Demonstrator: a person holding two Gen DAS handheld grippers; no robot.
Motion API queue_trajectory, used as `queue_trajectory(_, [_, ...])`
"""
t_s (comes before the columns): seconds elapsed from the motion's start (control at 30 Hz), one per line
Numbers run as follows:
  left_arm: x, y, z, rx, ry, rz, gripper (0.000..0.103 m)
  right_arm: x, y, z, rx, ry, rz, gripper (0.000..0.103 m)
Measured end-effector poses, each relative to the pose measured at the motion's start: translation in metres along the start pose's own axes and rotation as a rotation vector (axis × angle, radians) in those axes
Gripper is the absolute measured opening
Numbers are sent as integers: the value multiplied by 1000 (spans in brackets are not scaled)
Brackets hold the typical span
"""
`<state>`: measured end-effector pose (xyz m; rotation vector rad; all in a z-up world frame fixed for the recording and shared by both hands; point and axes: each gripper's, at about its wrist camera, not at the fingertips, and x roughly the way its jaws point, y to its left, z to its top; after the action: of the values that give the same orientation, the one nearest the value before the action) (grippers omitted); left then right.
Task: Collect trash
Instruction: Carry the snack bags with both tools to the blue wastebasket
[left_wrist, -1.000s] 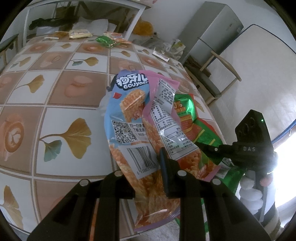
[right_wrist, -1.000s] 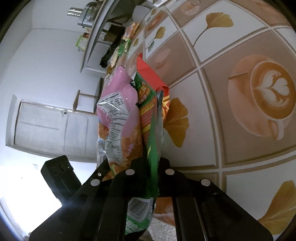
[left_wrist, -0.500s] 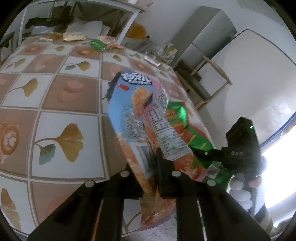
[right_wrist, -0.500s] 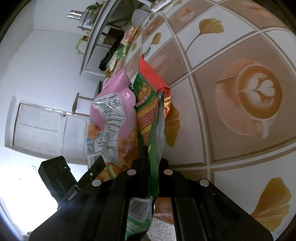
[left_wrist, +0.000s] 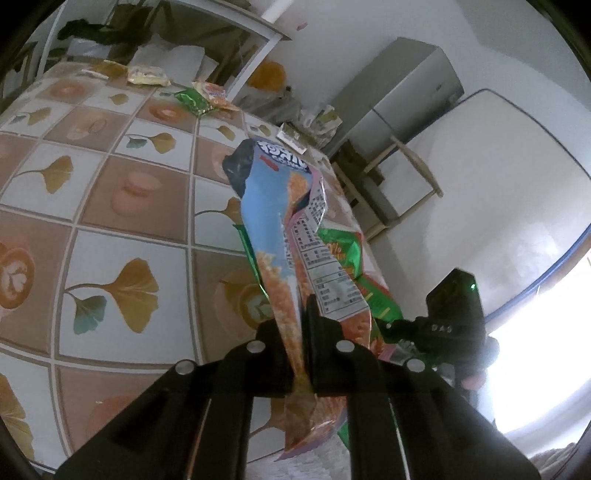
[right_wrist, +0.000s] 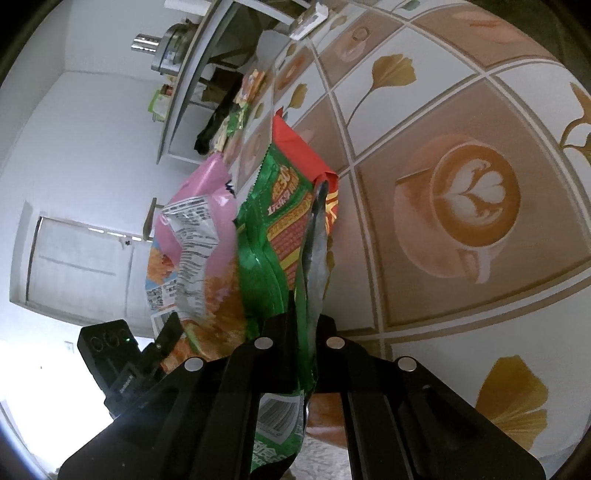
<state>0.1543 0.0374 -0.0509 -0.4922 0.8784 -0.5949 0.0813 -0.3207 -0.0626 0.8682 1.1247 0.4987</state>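
Left gripper (left_wrist: 301, 343) has just been closing and now pinches the blue-and-pink snack wrapper (left_wrist: 273, 236) low on its body, film bunched between the pads. Right gripper (right_wrist: 299, 347) is clamped on the green-and-red snack wrapper (right_wrist: 273, 221), jaws fully together on thin film. Both wrappers hang off the near edge of the tiled table (left_wrist: 122, 192), lifted, side by side and overlapping.

Risks from here:
- Left grip sits on a narrow crumpled strip. Slick film plus a top-heavy flap means it can slide out if the hand swings or tips.
- A pink wrapper with a nutrition label (left_wrist: 321, 266) sits right against the blue one. Can't tell whether it's the same bag's back or a separate piece, nor whether the pads have it. If loose, it drops when the hands part.
- Wrappers overlap between the two grippers. Pulling the hands apart could drag one wrapper out of the other's pinch.
- Right hold looks solid, but the tail hangs below the jaws and could snag the table edge.
- More wrappers on the far side of the table (left_wrist: 199, 101) are still uncollected; reaching with full grippers means dropping something.
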Motion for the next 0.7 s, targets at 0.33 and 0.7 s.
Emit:
queue_trajectory(0.33, [-15,2,5,-22,-48,-9,7,-16,-6,-1,10,-27,11,0])
queue_trajectory(0.7, [-21,-1,10,-31,-77,-25,6,-41,-14,-7,28,-77,13,0])
